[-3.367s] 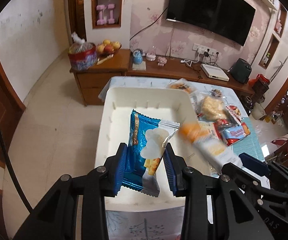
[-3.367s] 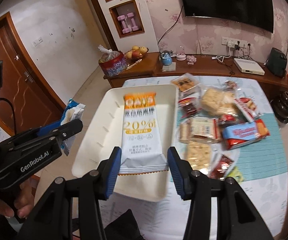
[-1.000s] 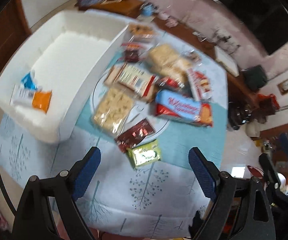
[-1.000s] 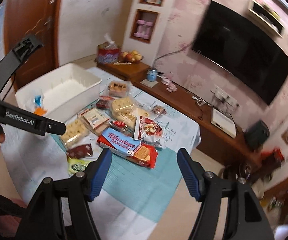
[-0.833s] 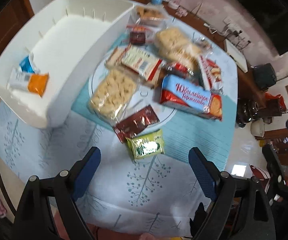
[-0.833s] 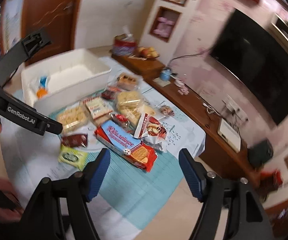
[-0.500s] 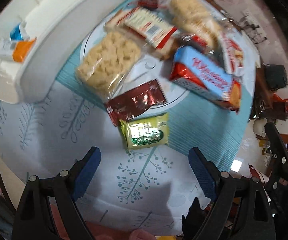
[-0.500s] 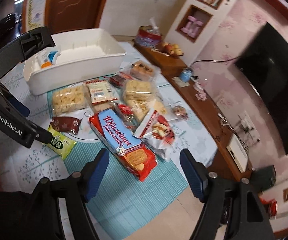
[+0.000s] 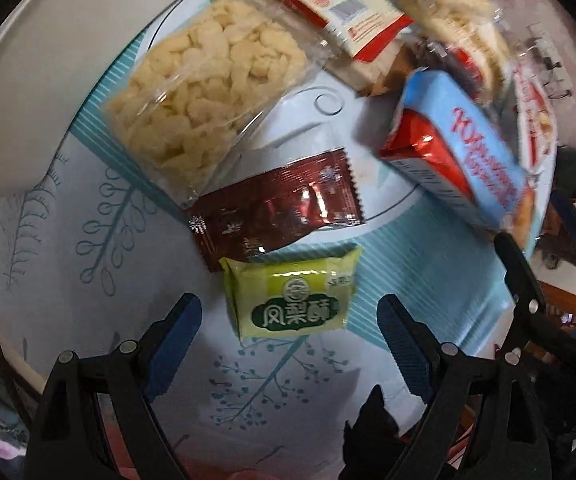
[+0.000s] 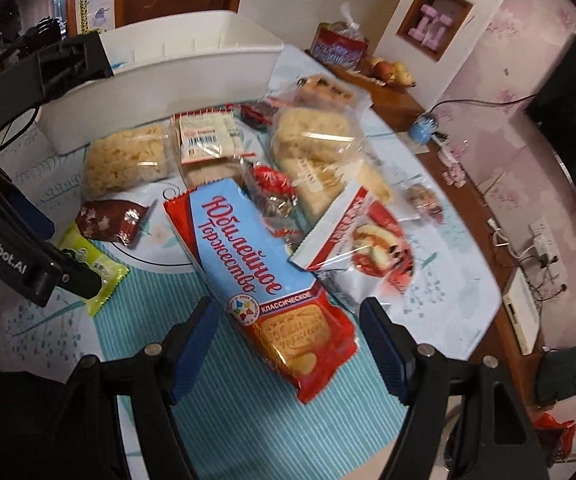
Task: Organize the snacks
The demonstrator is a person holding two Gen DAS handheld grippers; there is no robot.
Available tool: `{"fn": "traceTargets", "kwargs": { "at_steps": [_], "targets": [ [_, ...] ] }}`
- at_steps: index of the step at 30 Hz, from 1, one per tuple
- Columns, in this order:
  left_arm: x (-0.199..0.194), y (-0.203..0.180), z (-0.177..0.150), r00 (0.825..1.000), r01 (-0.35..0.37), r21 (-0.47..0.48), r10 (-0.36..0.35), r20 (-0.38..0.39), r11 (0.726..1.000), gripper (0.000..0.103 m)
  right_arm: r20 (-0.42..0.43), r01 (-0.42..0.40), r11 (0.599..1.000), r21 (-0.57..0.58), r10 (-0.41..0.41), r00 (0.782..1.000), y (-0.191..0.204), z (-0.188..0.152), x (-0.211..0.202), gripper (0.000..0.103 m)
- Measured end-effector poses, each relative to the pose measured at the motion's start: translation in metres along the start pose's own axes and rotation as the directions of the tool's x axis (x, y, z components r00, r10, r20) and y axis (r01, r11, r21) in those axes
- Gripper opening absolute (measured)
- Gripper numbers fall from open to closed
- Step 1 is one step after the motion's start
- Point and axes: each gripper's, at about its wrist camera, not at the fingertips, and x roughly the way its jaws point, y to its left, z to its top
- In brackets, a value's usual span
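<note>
"GenRobot.AI" on left tongs (image 10: 67, 236); "Юбилейное Торжество" on biscuit pack (image 10: 247, 256)

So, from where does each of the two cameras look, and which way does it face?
Left wrist: on the left gripper, looking steeply down at the green square snack packet; open blue-padded fingers show.
Right wrist: on the right gripper, facing down over the long blue-and-red biscuit pack; its fingers and the left gripper show.
Shared: both packs, the dark red foil sachet.

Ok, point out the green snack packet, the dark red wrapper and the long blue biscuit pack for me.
green snack packet (image 9: 294, 300): left wrist view, on its printed front label.
dark red wrapper (image 9: 275, 210): left wrist view, middle of the foil.
long blue biscuit pack (image 10: 243, 244): right wrist view, on the blue lettered face.
</note>
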Motion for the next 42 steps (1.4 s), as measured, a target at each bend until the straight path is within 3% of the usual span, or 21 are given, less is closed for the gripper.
{"fn": "traceTargets", "kwargs": {
  "at_steps": [10,17,21,31,42],
  "targets": [
    [0.020,-0.002,0.009,0.999,-0.032,-0.017,0.031,-0.045,0.999,0.079,-0.048,-0.092,0.996,0.001,0.092,0.995,-0.007,0.003,0.028,0.078],
    [0.019,0.012,0.025,0.996,-0.038,-0.032,0.036,-0.077,0.999,0.064,-0.088,-0.174,0.985,0.022,0.175,0.981,-0.016,0.008,0.042,0.080],
    [0.012,0.016,0.026,0.996,-0.021,-0.028,0.018,-0.088,0.999,0.055,-0.126,-0.180,0.981,0.069,0.187,0.974,-0.017,0.013,0.048,0.081],
    [0.010,0.018,0.019,0.994,-0.021,-0.013,0.020,-0.108,1.000,0.051,-0.146,-0.141,0.968,0.207,0.173,0.974,-0.014,0.014,0.051,0.078],
    [-0.008,0.028,0.001,0.986,-0.037,0.014,0.039,-0.163,0.999,0.051,-0.160,-0.102,0.896,0.433,0.188,0.969,0.001,0.002,0.035,0.069]
  ]
}}
